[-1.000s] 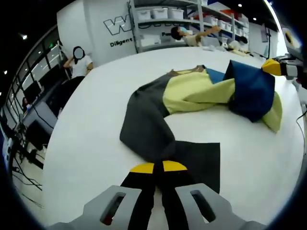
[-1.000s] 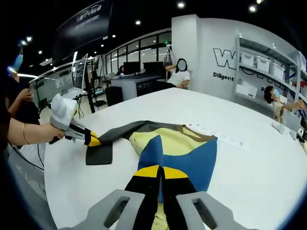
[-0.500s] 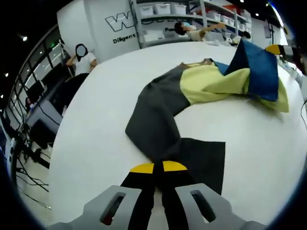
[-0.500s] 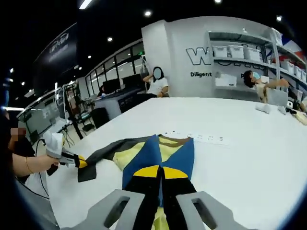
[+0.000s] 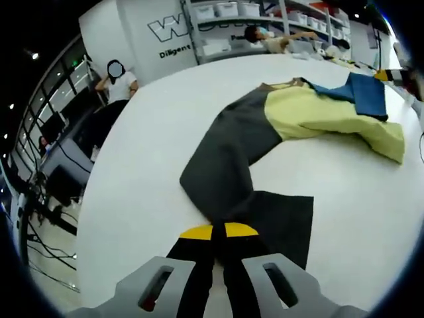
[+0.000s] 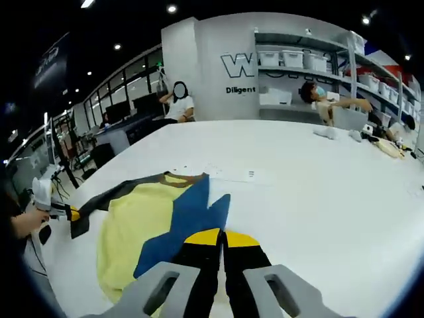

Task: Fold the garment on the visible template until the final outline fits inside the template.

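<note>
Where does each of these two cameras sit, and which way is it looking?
Left gripper view: rides the left gripper, looking along its shut jaws over the garment's grey sleeve.
Right gripper view: rides the right gripper, jaws shut on the blue part; a hand shows.
Shared: the garment and white table.

Garment spread on table, a tool at each end

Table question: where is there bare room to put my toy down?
The white table is bare between the blue sleeve and the far shelves. More room lies beside the dark grey sleeve, toward the table's edge. The garment itself is the crowded part.
</note>
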A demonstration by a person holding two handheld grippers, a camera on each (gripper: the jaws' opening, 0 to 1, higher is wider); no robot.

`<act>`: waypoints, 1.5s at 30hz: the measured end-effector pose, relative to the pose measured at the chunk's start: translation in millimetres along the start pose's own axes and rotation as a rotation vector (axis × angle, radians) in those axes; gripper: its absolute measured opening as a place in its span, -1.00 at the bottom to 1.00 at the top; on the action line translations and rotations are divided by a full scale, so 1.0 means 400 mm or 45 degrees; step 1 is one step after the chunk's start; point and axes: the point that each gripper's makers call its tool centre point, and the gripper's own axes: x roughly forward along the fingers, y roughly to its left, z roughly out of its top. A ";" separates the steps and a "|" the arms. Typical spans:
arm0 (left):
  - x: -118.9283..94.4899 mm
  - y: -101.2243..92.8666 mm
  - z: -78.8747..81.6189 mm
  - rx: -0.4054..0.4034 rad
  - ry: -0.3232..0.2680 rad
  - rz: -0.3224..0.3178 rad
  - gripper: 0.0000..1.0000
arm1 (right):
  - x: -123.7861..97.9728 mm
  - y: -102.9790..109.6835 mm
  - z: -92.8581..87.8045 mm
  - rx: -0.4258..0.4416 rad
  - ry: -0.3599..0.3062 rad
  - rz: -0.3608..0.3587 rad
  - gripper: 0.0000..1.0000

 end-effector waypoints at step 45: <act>0.004 0.110 -0.005 -0.036 0.011 0.123 -0.60 | -0.004 -0.201 -0.097 0.094 0.054 -0.292 -0.81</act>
